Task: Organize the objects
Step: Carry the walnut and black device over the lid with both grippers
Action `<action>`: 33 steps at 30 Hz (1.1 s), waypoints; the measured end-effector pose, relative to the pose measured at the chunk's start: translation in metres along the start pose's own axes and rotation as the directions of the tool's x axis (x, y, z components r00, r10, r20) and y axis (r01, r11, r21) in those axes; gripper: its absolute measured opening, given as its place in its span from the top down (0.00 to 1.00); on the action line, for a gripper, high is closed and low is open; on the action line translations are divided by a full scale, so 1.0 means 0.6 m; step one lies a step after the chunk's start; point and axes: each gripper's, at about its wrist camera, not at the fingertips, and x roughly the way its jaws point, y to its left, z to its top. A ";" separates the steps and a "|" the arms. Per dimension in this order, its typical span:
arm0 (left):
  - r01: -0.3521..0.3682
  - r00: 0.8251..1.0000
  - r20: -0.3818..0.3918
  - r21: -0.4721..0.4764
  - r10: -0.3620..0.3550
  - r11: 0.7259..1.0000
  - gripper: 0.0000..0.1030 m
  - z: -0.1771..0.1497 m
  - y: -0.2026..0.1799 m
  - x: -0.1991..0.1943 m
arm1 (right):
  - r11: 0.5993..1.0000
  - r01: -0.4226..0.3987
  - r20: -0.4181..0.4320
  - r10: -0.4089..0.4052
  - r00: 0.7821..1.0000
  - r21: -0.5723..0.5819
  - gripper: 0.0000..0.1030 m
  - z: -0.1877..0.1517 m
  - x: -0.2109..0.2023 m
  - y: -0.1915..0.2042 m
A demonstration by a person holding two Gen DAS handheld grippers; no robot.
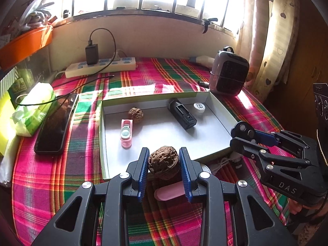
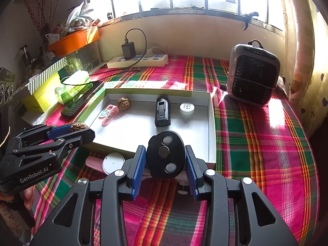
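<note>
My left gripper [image 1: 164,164] is shut on a brown walnut [image 1: 163,162] and holds it just above the near edge of the white box [image 1: 221,112]. My right gripper [image 2: 165,160] is shut on a black oval remote with round buttons [image 2: 165,157], near the box's front right rim [image 2: 212,123]. Inside the box lie a second walnut [image 1: 136,113], a pink clip-like item [image 1: 126,133], a black rectangular device [image 1: 182,113] and a white round cap [image 1: 199,108]. The left gripper with its walnut [image 2: 79,126] also shows in the right wrist view.
A pink tube [image 1: 169,192] and a white disc [image 2: 113,163] lie on the plaid cloth in front of the box. A phone [image 1: 56,123], a tissue pack [image 1: 33,108], a power strip [image 1: 100,66] and a small heater [image 1: 228,71] surround it.
</note>
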 end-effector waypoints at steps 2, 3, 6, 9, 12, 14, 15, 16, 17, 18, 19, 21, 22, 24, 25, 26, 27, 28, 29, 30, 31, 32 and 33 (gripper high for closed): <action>-0.001 1.000 -0.001 0.003 0.001 1.000 0.73 0.009 0.000 0.008 | 1.000 0.001 -0.005 -0.001 1.000 0.004 0.62 0.009 0.009 -0.006; 0.001 1.000 -0.004 0.003 -0.001 1.000 0.73 0.013 0.001 0.014 | 1.000 0.005 -0.004 -0.005 1.000 0.004 0.62 0.013 0.013 -0.009; 0.008 1.000 -0.017 0.005 -0.008 1.000 0.73 0.026 0.004 0.029 | 1.000 0.020 -0.014 -0.020 1.000 0.002 0.62 0.028 0.030 -0.017; 0.000 1.000 -0.022 0.016 0.000 1.000 0.73 0.038 0.003 0.045 | 0.999 0.033 -0.030 -0.033 0.999 0.001 0.62 0.040 0.050 -0.025; 0.005 1.000 -0.029 0.012 -0.005 1.000 0.73 0.049 0.005 0.059 | 0.999 0.041 -0.048 -0.041 0.998 -0.001 0.62 0.046 0.068 -0.032; 0.007 0.999 -0.032 0.015 -0.006 1.000 0.73 0.055 0.004 0.068 | 0.999 0.048 -0.059 -0.048 0.997 -0.004 0.62 0.049 0.079 -0.035; 0.005 0.999 -0.037 0.020 -0.004 1.000 0.73 0.059 0.004 0.075 | 0.999 0.048 -0.063 -0.048 0.997 -0.006 0.62 0.051 0.083 -0.036; 0.001 0.999 -0.042 0.018 0.000 1.000 0.73 0.061 0.005 0.081 | 0.999 0.050 -0.067 -0.051 0.996 -0.010 0.62 0.052 0.088 -0.036; 0.003 0.999 -0.048 0.015 -0.002 1.000 0.73 0.064 0.005 0.086 | 0.999 0.052 -0.071 -0.052 0.996 -0.013 0.62 0.054 0.091 -0.037; 0.009 0.999 -0.053 0.018 -0.008 1.000 0.73 0.067 0.005 0.091 | 0.999 0.052 -0.074 -0.053 0.996 -0.017 0.62 0.056 0.095 -0.037; 0.010 0.998 -0.057 0.024 -0.009 1.000 0.73 0.070 0.003 0.096 | 0.998 0.054 -0.078 -0.055 0.995 -0.021 0.62 0.056 0.098 -0.037; 0.007 0.998 -0.066 0.036 -0.004 0.999 0.73 0.074 0.001 0.107 | 0.998 0.058 -0.086 -0.060 0.994 -0.030 0.62 0.058 0.106 -0.037; 0.006 0.998 -0.069 0.035 -0.003 0.999 0.73 0.077 0.001 0.111 | 0.998 0.060 -0.091 -0.063 0.994 -0.035 0.62 0.059 0.109 -0.037; 0.011 0.997 -0.075 0.034 -0.009 0.999 0.73 0.082 0.002 0.119 | 0.997 0.062 -0.094 -0.066 0.993 -0.044 0.62 0.060 0.114 -0.036; 0.012 0.997 -0.077 0.034 -0.009 0.999 0.73 0.084 0.002 0.123 | 0.997 0.064 -0.096 -0.068 0.993 -0.048 0.62 0.061 0.116 -0.036; 0.007 0.997 -0.079 0.037 -0.004 0.999 0.73 0.086 0.002 0.128 | 0.997 0.064 -0.097 -0.068 0.993 -0.051 0.62 0.062 0.118 -0.036; 0.003 0.997 -0.083 0.043 0.000 0.999 0.73 0.088 0.001 0.133 | 0.997 0.064 -0.099 -0.069 0.993 -0.052 0.62 0.063 0.120 -0.036; -0.001 0.996 -0.088 0.041 0.004 0.999 0.73 0.090 0.002 0.138 | 0.997 0.063 -0.102 -0.069 0.992 -0.053 0.62 0.063 0.122 -0.036; 0.001 0.996 -0.093 0.039 0.002 0.999 0.73 0.091 0.003 0.141 | 0.997 0.061 -0.104 -0.067 0.992 -0.054 0.62 0.064 0.124 -0.035; 0.006 0.995 -0.096 0.042 -0.002 0.999 0.73 0.093 0.003 0.145 | 0.997 0.061 -0.104 -0.066 0.992 -0.057 0.62 0.065 0.126 -0.035; 0.005 0.995 -0.098 0.044 -0.001 0.999 0.73 0.095 0.003 0.148 | 0.996 0.061 -0.107 -0.067 0.992 -0.059 0.62 0.065 0.128 -0.035; 0.001 0.995 -0.101 0.047 0.004 0.999 0.73 0.096 0.003 0.152 | 0.996 0.061 -0.110 -0.067 0.992 -0.059 0.62 0.065 0.130 -0.035; 0.000 0.994 -0.105 0.054 0.006 0.999 0.73 0.098 0.002 0.156 | 0.996 0.062 -0.112 -0.069 0.991 -0.059 0.62 0.065 0.132 -0.037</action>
